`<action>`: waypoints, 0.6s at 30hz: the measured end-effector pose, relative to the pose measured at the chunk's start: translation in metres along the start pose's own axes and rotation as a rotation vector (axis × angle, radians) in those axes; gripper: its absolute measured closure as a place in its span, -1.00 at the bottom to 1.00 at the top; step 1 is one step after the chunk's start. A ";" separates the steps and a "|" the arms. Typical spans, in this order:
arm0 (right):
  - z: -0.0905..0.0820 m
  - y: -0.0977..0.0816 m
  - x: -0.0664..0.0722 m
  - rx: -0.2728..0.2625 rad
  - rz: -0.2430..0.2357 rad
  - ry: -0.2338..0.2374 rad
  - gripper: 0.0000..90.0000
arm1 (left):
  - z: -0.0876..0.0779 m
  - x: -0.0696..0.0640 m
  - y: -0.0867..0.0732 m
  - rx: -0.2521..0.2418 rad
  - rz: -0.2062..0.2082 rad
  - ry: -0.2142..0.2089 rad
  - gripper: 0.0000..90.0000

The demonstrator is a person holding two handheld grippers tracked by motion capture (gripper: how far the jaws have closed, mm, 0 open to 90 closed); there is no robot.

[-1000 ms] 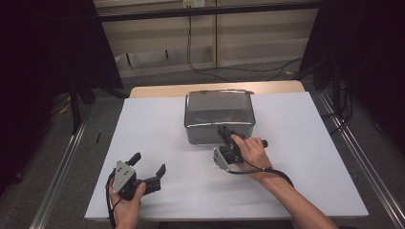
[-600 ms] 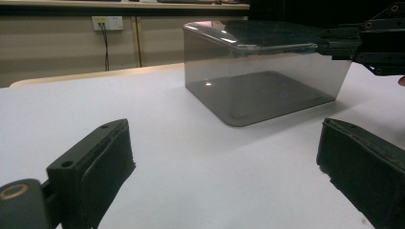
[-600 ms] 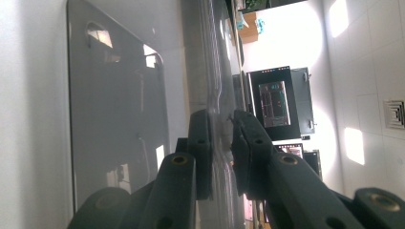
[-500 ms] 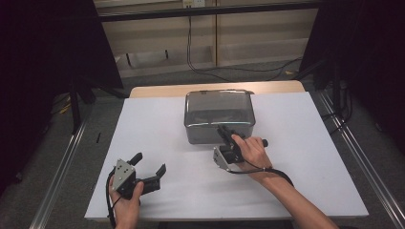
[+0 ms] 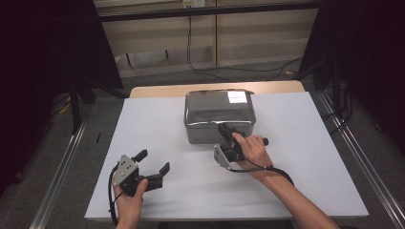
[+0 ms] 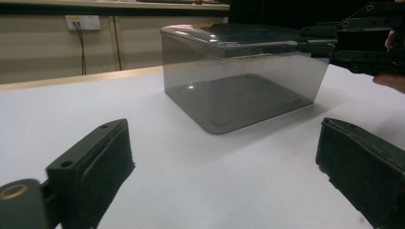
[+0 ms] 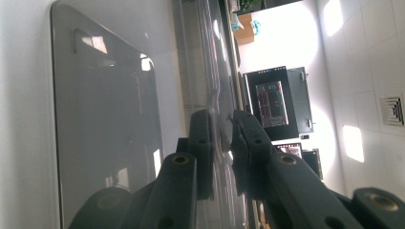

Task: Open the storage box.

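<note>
At table centre the grey box [image 5: 218,116] sits, its lid edge [image 6: 267,44] pinched by right gripper [image 5: 225,134]. Left gripper [image 5: 152,161] waits w/ jaws apart, nothing between. Risk: thin grip slips, or whole box lifts.

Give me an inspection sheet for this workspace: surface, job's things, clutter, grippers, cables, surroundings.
Surface: white rectangular tabletop, bare around the box.
Job's things: smoky translucent plastic box with lid, upright at the table's far centre.
Clutter: nothing seen.
Grippers: right hand-held gripper shut on the box's near lid edge; left hand-held gripper open, apart from the box.
Cables: black cable trails along the right forearm; a black wall lead hangs from the socket behind.
Surroundings: dark curtains at both sides, beige wall panels, metal floor rails.
</note>
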State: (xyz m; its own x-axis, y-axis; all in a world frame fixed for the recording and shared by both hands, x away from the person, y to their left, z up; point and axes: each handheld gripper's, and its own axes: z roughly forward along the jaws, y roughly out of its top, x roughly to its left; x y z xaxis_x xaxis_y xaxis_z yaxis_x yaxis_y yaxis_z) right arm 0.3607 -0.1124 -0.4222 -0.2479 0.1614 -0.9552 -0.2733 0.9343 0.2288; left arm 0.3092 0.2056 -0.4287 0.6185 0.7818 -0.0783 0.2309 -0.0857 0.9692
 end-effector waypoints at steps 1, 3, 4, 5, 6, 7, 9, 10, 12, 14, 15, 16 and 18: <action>0.000 0.000 0.000 0.003 -0.001 -0.001 0.76 | 0.001 -0.001 0.001 -0.002 0.005 0.001 -0.89; 0.000 0.000 0.001 0.007 -0.003 0.001 0.76 | 0.003 -0.001 0.003 -0.005 0.011 -0.001 -0.90; 0.000 0.000 0.001 0.005 -0.003 0.000 0.76 | 0.004 -0.001 0.004 -0.012 0.008 -0.003 -0.91; 0.000 0.000 0.001 0.002 -0.003 -0.001 0.76 | 0.005 0.000 0.005 -0.003 0.026 -0.007 -0.93; 0.000 0.000 0.000 0.001 0.000 -0.001 0.76 | 0.007 0.000 0.006 -0.002 0.026 -0.008 -0.93; 0.000 0.000 0.000 0.003 0.004 -0.004 0.76 | 0.007 0.000 0.006 -0.002 0.026 -0.008 -0.93; -0.001 0.000 -0.001 0.005 0.007 -0.005 0.76 | 0.014 0.001 0.009 -0.002 0.027 -0.021 -0.94; -0.001 0.000 -0.002 0.002 0.006 -0.005 0.76 | 0.014 0.001 0.009 -0.002 0.027 -0.021 -0.95; -0.001 0.000 -0.002 0.001 0.005 -0.004 0.76 | 0.020 0.001 0.010 -0.005 0.030 -0.032 -0.94; 0.000 0.000 -0.002 0.000 0.008 -0.005 0.76 | 0.023 0.003 0.011 -0.010 0.033 -0.036 -0.94; 0.000 0.000 -0.003 -0.002 0.006 -0.006 0.76 | 0.023 0.003 0.011 -0.010 0.033 -0.036 -0.93; -0.001 0.000 -0.003 0.000 0.008 -0.007 0.76 | 0.027 0.004 0.012 -0.014 0.051 -0.029 -0.93; -0.001 0.000 -0.004 -0.004 0.012 -0.011 0.76 | 0.031 0.004 0.014 -0.017 0.053 -0.030 -0.93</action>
State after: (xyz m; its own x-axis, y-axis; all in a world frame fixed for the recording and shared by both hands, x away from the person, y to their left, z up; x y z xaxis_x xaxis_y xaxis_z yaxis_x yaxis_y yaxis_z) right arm 0.3610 -0.1130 -0.4186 -0.2409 0.1758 -0.9545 -0.2737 0.9312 0.2406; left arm 0.3383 0.1887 -0.4228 0.6521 0.7574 -0.0334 0.1844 -0.1157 0.9760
